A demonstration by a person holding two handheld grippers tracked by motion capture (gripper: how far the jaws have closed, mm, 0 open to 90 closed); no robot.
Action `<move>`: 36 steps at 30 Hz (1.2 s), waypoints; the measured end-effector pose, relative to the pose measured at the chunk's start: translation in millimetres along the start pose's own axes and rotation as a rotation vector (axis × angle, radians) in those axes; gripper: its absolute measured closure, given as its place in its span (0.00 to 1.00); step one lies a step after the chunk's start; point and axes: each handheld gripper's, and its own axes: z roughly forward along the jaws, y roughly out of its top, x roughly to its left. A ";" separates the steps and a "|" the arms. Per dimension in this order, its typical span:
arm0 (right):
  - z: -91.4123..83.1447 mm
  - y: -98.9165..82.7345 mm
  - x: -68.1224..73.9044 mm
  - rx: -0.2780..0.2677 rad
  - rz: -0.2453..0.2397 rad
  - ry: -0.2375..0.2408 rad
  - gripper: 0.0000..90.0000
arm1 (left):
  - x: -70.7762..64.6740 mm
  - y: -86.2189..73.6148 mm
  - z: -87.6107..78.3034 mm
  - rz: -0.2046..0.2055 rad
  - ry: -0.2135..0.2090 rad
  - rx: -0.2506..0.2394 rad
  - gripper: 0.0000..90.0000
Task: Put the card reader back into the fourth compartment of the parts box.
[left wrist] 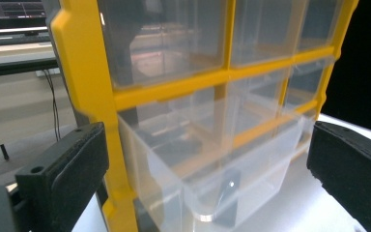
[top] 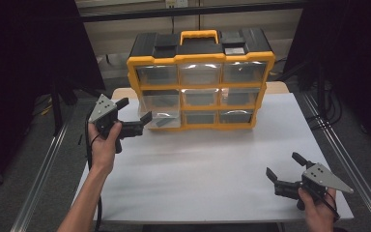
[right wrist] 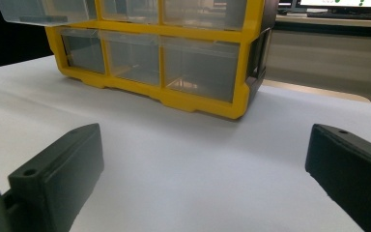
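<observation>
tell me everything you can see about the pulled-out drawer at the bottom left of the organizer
The drawer is clear plastic with a rounded front lip, slid partly out of the bottom-left slot of the yellow and black organizer. It juts level over the white table. A small dark part lies inside. The left gripper sits open at its front, its jaws either side without visibly touching.

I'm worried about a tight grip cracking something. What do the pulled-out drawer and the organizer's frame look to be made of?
The pulled-out drawer looks like clear, glossy thin plastic: the dark item inside and the frame behind show through it. The organizer's frame seems to be moulded yellow plastic with a smooth, slight sheen and a black top. The left gripper is open beside the drawer.
</observation>
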 end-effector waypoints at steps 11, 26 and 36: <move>-0.5 0.0 -0.2 0.000 0.000 -0.001 0.00 | -14.4 -26.1 -19.2 -0.031 0.012 0.001 0.02; -0.6 0.2 0.5 -0.001 0.004 -0.005 0.00 | -31.0 -70.1 -47.0 -0.069 0.083 -0.022 0.03; -0.6 0.2 0.5 0.000 0.004 -0.008 0.00 | -42.6 -96.2 -59.0 -0.114 0.099 0.011 0.03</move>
